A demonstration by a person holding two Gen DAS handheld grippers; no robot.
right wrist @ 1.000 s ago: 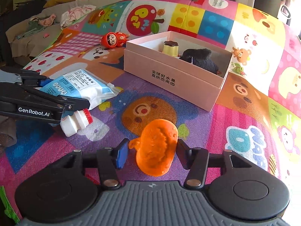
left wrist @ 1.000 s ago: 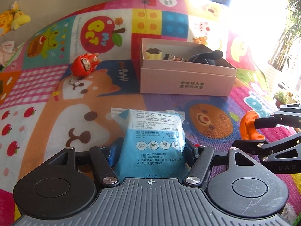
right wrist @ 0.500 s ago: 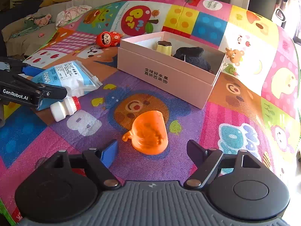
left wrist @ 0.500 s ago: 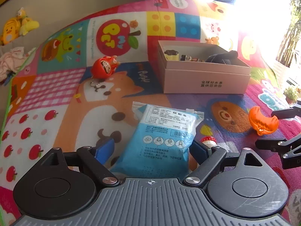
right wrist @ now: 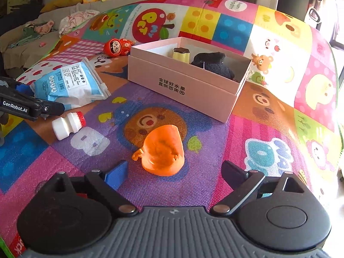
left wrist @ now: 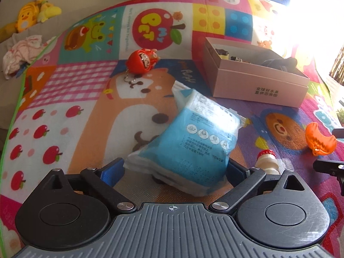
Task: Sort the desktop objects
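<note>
On the play mat (left wrist: 90, 99), the pink box (right wrist: 189, 86) stands open-topped at the back with dark cloth and small items inside. The blue pack (left wrist: 193, 142) lies flat, its long axis slanting up and left; its near end sits between the jaws of the left hand-held gripper (left wrist: 175, 171), which have just been opening and now stand wide. The orange toy (right wrist: 163, 152) lies on its side just ahead of the right hand-held gripper (right wrist: 174, 173), likewise just spread apart, empty. The white bottle (right wrist: 67, 124) lies on its side, cap pointing right.
</note>
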